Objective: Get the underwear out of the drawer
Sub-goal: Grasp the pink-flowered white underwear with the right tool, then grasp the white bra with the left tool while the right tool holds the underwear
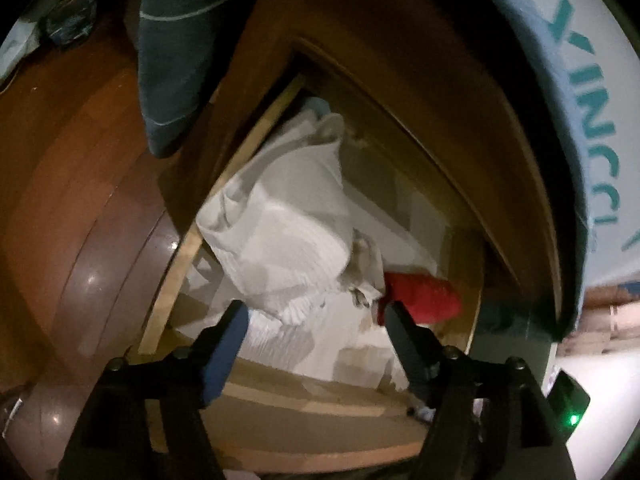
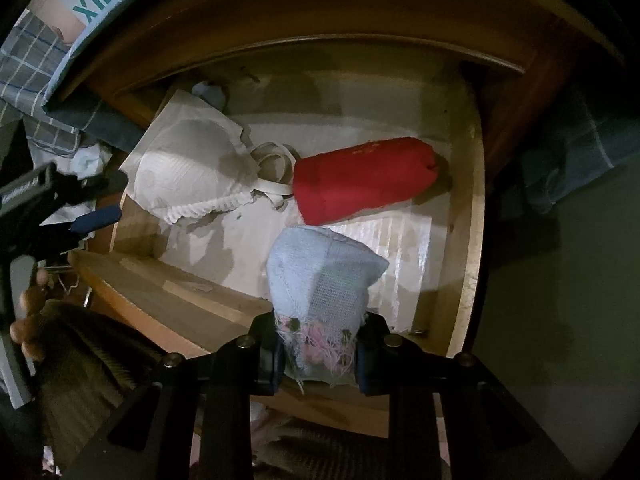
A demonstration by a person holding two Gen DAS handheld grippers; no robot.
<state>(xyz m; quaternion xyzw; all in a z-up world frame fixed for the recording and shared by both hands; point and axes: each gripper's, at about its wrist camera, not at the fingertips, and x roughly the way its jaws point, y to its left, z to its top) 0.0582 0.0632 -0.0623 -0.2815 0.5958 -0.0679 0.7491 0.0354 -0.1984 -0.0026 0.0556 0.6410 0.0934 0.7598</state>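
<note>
The wooden drawer [image 2: 468, 216] stands open. In it lie a white bra [image 2: 192, 176] and a rolled red garment [image 2: 364, 180]. My right gripper [image 2: 320, 356] is shut on a pale blue piece of underwear [image 2: 320, 276] and holds it above the drawer's front edge. My left gripper [image 1: 316, 316] is open and empty, over the drawer's front, with the white bra [image 1: 288, 232] just beyond its fingertips and the red roll [image 1: 424, 296] by its right finger. The left gripper also shows at the left of the right wrist view [image 2: 108, 196].
A mattress edge with teal lettering [image 1: 592, 128] overhangs the cabinet. A dark blue cloth [image 1: 176, 48] hangs at the drawer's far left. Checked fabric [image 2: 28, 68] lies left of the drawer. Brown floor [image 1: 60, 200] lies to the left. White liner paper [image 2: 360, 240] covers the drawer bottom.
</note>
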